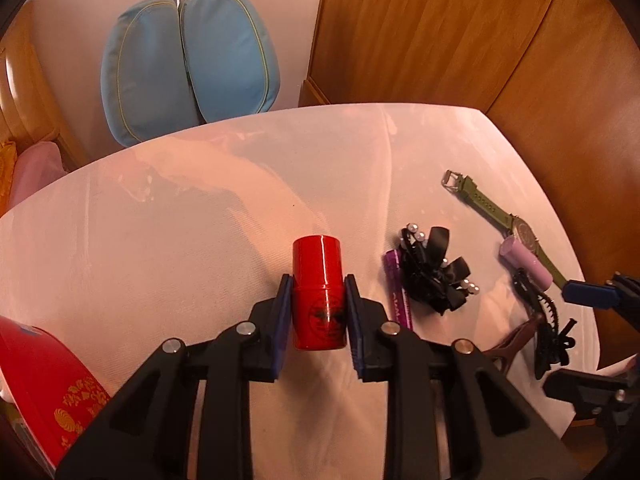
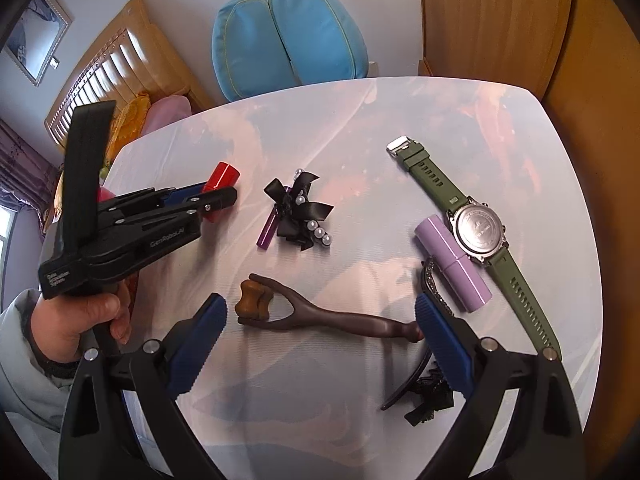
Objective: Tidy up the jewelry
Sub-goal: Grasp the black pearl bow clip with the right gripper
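Left gripper (image 1: 318,298): its two blue-padded fingers are clamped on the sides of a glossy red cylindrical tube (image 1: 318,292), which stands out forward between them above the cloth; the right wrist view shows the same grasp from the side, with the tube's red end (image 2: 221,178) past the fingertips.
Left hand (image 2: 76,316): wrapped around the black handle of that gripper, a pale sleeve at the wrist.
Right gripper (image 2: 316,340): released, blue ribbed pads spread wide with nothing between them, hovering over the near part of the white cloth-covered table (image 2: 360,120).
Brown wooden roller massager (image 2: 320,312): lying flat just ahead of the right gripper's pads, its roller end to the left.
Black toothed hair clip (image 2: 424,392): beside the right pad, partly hidden by it.
Lilac cylindrical tube (image 2: 452,264): lying on the cloth, touching or just beside the watch case.
Green rubber-strapped wristwatch (image 2: 480,232): face down, strap stretched out, buckle at the far end.
Black ribbon bow with silver beads (image 2: 300,212): mid-table, resting against a shiny purple tube (image 2: 269,230).
Red box with gold pattern (image 1: 44,384): at the near left edge.
Blue padded chair back (image 2: 288,32): beyond the table's far edge.
Wooden wardrobe (image 1: 440,32): far right.
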